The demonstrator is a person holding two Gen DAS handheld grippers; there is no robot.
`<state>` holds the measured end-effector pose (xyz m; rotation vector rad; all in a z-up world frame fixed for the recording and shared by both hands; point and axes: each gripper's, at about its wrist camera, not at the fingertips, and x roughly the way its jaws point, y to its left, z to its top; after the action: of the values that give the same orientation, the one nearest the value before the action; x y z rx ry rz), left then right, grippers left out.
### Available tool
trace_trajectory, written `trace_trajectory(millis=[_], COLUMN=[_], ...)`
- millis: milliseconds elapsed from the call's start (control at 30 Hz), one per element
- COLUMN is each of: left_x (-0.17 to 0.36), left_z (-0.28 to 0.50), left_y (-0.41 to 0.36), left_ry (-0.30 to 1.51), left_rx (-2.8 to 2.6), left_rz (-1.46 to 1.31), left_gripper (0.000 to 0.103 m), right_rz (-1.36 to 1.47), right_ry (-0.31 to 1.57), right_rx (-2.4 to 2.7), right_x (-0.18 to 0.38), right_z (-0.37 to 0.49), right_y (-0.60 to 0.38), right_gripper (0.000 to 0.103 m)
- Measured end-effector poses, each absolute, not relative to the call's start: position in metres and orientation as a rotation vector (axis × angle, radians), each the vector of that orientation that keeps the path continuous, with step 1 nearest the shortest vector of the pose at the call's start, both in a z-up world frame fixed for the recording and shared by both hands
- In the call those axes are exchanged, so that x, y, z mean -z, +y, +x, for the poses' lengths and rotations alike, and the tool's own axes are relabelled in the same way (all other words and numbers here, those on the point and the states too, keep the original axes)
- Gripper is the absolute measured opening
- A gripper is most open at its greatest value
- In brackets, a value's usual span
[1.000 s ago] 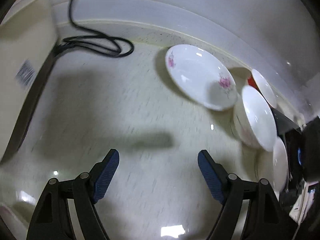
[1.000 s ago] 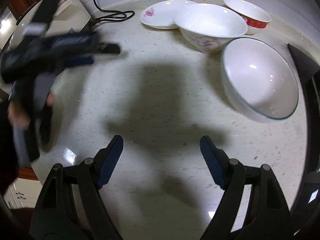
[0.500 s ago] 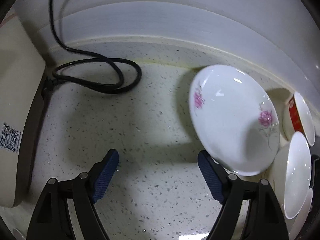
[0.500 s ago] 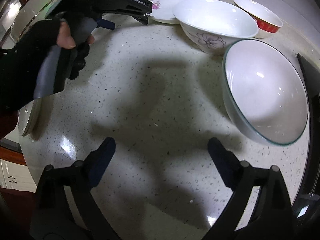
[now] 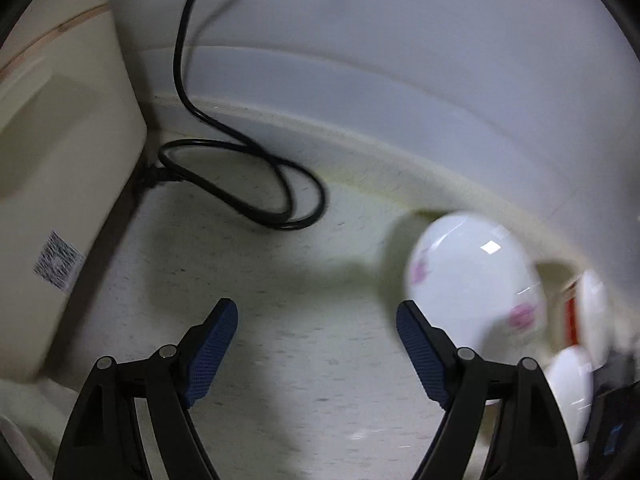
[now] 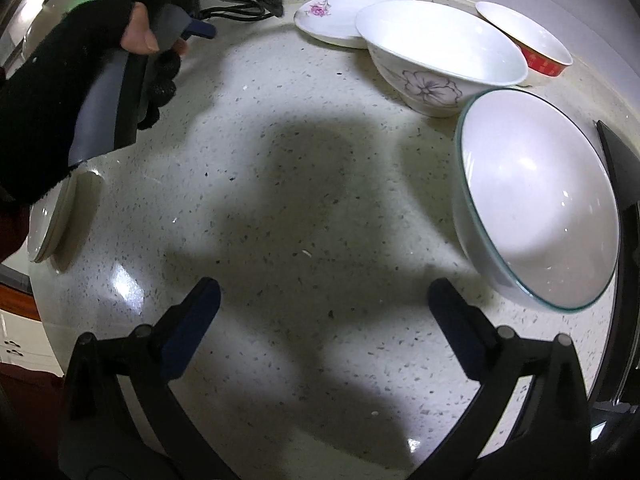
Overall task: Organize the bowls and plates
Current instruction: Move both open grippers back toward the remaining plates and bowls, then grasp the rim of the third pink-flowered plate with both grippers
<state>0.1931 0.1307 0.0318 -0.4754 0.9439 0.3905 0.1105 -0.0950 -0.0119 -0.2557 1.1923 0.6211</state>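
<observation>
Since the half-second-earlier frame the left gripper (image 5: 316, 344) had backed off and swung a bit left, so the pink-flowered plate (image 5: 476, 284) slid from right by the right finger out toward 3 o'clock and went blurry. Jaws on that one were wide apart, nothing between them, just speckled counter (image 5: 312, 380) underneath. The right gripper (image 6: 320, 316) had its jaws spread too, also empty.

Working outward in the right wrist view: the green-rimmed bowl (image 6: 536, 204) sat at about 2 o'clock, just beside the right finger, the flower-print bowl (image 6: 440, 56) past it around 1, touching or overlapping the plate, and the red bowl (image 6: 528, 40) near the back wall. A black cable (image 5: 248, 188) lay coiled at 11 in the left view.

My take: to grab that plate cleanly, line the jaws up edge-on with the rim, come in low and slow down first, since glazed china slips.
</observation>
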Motion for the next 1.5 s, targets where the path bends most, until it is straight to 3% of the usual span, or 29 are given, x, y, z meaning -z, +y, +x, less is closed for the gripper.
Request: trace_trajectory(millis=[233, 367, 567, 1067, 1500], left_x=[-0.008, 0.001, 0.004, 0.014, 0.011], left_z=[0.226, 0.226, 0.173, 0.04, 0.023], left_y=[0.09, 0.094, 0.111, 0.098, 0.045], left_ry=[1.073, 1.05, 1.052, 1.066, 1.081], left_rx=[-0.304, -0.32, -0.301, -0.166, 0.054], left_rz=[-0.275, -0.261, -0.282, -0.196, -0.061], left_gripper=[0.083, 0.096, 0.103, 0.103, 0.103], right_rz=[-0.293, -0.29, -0.285, -0.162, 0.014], right_ry=[1.195, 1.203, 1.219, 1.268, 1.195], right_rx=[-0.609, -0.595, -0.578, -0.511, -0.448], right_x=[0.012, 0.013, 0.013, 0.007, -0.01], right_z=[0.107, 0.105, 0.103, 0.074, 0.06], right_y=[-0.086, -0.089, -0.091, -0.127, -0.157], right_gripper=[0.103, 0.103, 0.103, 0.103, 0.103])
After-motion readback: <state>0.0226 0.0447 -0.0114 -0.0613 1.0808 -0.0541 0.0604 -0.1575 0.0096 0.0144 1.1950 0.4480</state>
